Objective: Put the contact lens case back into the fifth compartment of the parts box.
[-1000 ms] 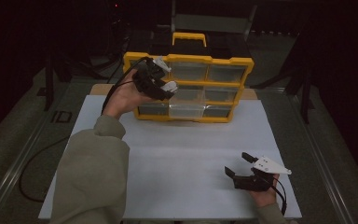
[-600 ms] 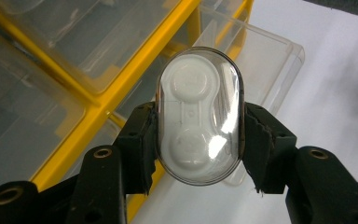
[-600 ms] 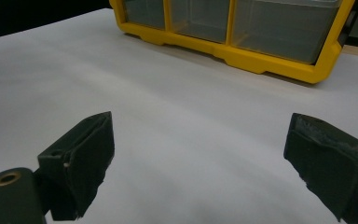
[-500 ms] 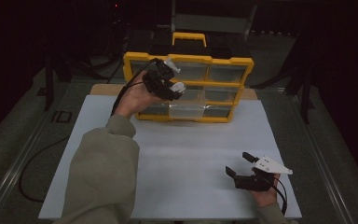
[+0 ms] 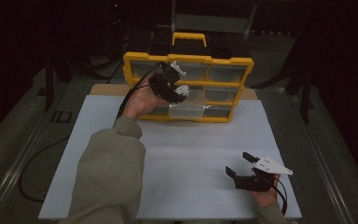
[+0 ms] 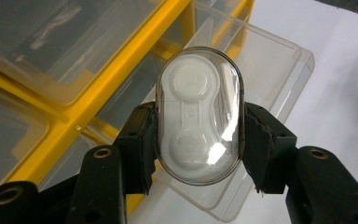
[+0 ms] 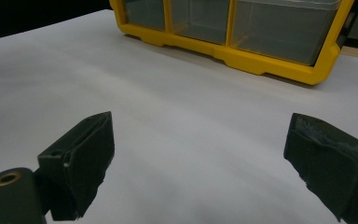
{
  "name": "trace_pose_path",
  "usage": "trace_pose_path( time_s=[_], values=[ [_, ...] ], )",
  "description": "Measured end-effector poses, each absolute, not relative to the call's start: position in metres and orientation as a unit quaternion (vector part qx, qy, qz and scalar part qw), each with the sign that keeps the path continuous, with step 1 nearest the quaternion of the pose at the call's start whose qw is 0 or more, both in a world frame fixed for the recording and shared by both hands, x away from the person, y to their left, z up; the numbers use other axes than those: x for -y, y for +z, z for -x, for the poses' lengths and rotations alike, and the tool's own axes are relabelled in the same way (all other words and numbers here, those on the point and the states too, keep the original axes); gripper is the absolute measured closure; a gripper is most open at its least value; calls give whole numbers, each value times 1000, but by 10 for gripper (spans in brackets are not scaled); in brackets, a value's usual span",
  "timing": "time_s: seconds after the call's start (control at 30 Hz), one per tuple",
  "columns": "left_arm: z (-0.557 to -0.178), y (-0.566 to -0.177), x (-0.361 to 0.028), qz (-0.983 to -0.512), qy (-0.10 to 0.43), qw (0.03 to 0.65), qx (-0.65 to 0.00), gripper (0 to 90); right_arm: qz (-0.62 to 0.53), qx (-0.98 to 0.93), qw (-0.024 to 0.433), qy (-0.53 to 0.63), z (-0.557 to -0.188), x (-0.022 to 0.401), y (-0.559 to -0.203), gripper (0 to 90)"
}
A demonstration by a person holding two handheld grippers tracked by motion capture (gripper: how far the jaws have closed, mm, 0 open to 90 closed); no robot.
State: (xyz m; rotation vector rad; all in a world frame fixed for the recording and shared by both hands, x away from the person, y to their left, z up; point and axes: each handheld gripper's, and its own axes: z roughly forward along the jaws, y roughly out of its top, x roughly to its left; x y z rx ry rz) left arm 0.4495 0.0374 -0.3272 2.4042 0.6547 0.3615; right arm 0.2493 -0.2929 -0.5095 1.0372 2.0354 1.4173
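Left tongs (image 6: 198,140) moved right, case (image 6: 199,114) half-hidden.

A white sheet (image 5: 186,154) covers the table — dark floor (image 5: 9,140) around it.

no readable text, labels, numbers or signs anywhere

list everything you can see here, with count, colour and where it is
organiser: 1, yellow frame with clear drawers and a yellow handle, far middle of the table
open drawer: 1, clear, pulled out of the organiser's lower row
contact lens case: 1, white inside a clear shell, between the left gripper's jaws above the open drawer
table top: 1, white
left gripper: 1, black, raised at the organiser, shut on the case
right gripper: 1, black, near right of the table, jaws apart
sleeve: 1, olive, left forearm
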Motion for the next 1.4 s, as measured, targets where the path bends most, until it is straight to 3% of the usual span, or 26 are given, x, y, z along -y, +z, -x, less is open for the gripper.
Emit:
trace_pose_path(
  time_s=[0.37,0.6,0.77,1.23,1.4],
  values=[
    [-451,-332,-34,-909,140,297,-256,481,-376,-737,224,515,-249,293,-509,87],
    [-447,-331,-38,-894,172,302,-283,144,-375,-737,226,514,-249,294,-509,87],
    [-443,-327,-52,-887,160,320,-293,1,-375,-737,227,514,-249,294,-509,87],
    [-402,-336,-106,-856,212,360,-306,0,-374,-738,227,514,-249,293,-510,87],
    [-369,-360,-142,-837,239,380,-313,0,-375,-737,227,515,-249,293,-510,87]
  ],
)
